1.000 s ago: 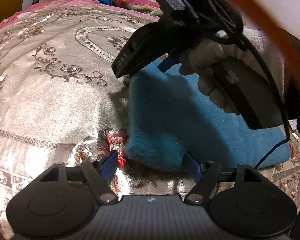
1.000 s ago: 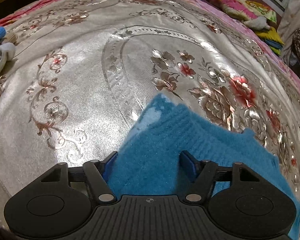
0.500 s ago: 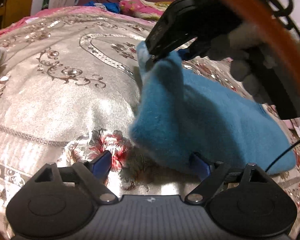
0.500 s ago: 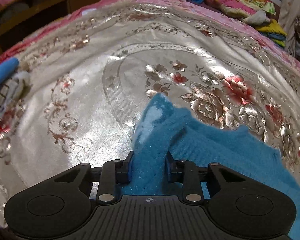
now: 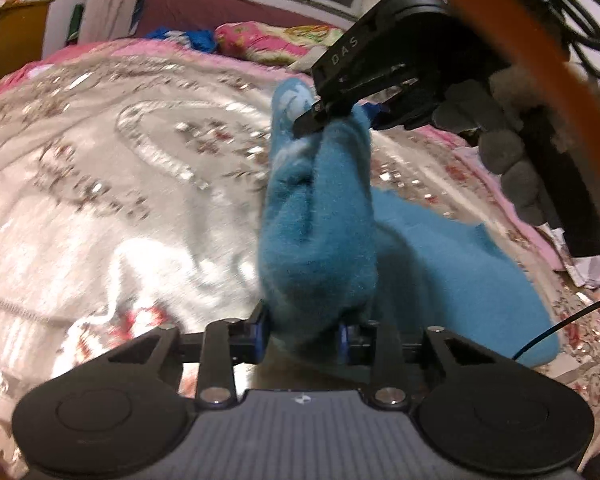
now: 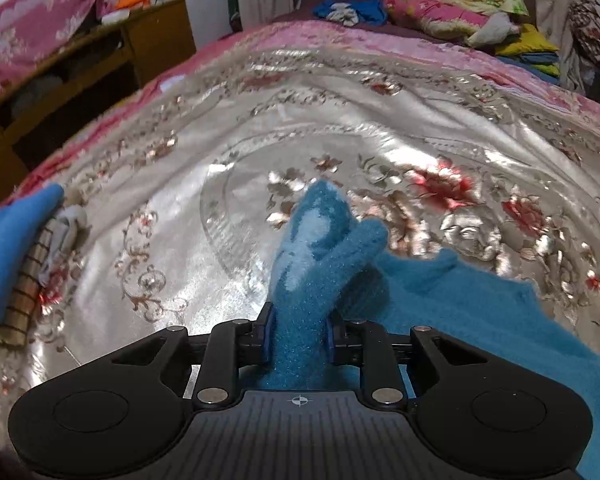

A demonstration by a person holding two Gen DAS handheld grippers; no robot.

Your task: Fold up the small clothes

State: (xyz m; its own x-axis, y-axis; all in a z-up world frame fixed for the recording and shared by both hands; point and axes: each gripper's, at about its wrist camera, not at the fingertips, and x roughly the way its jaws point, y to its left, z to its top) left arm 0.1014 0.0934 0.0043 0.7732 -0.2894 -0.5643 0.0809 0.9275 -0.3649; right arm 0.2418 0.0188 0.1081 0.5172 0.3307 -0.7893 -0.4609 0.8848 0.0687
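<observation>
Both grippers pinch the fuzzy blue garment [image 5: 320,240]: left gripper [image 5: 303,332] clamps its near edge, right gripper [image 6: 298,338] lifts a corner above the floral bedspread [image 6: 180,208]; folded clothes [image 6: 8,260] lie left

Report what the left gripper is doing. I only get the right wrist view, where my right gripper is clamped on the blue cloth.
Observer: The left gripper is shut on the blue cloth, at the edge nearest its camera.
Operator: Describe my right gripper from that side.
Observer: The right gripper pinches a corner that is lifted clear of the bedspread, so the cloth stands up between the two grips.
Operator: Check for snags.
Observer: A black cable runs past the cloth's right end, which lies flat on the bedspread.
</observation>
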